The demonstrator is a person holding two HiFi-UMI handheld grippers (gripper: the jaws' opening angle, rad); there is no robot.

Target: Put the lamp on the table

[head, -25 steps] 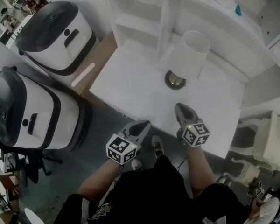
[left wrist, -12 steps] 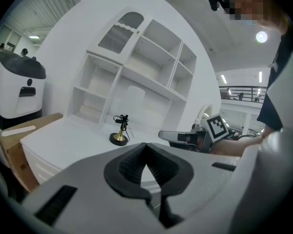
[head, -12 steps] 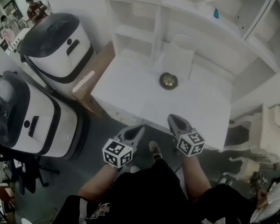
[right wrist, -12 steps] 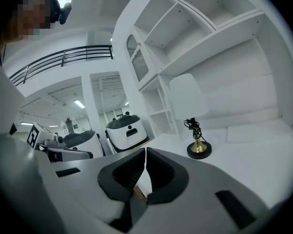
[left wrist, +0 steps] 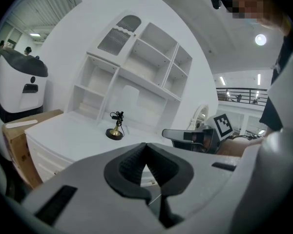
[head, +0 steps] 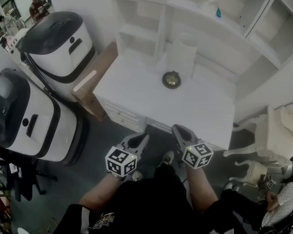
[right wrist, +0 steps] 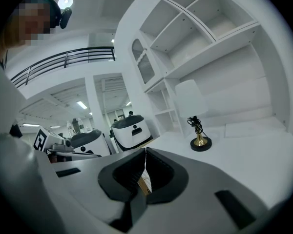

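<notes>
The lamp (head: 171,79) stands upright on the white table (head: 136,89), a brass base under a white shade, close to the shelf unit. It also shows in the left gripper view as lamp (left wrist: 115,132) and in the right gripper view as lamp (right wrist: 200,141). My left gripper (head: 140,139) hangs off the table's front edge, jaws shut with nothing in them (left wrist: 146,145). My right gripper (head: 178,129) sits beside it, just at the front edge, also shut and empty (right wrist: 145,150). Both are well apart from the lamp.
A white shelf unit (head: 210,28) rises behind the table. Two big white-and-black machines (head: 58,38) (head: 24,116) stand at the left, with a cardboard box (head: 95,77) against the table's left side. A white chair (head: 263,145) is at the right.
Both grippers have drawn back from over the table to its front edge and beyond. The lamp stays where it stood.
</notes>
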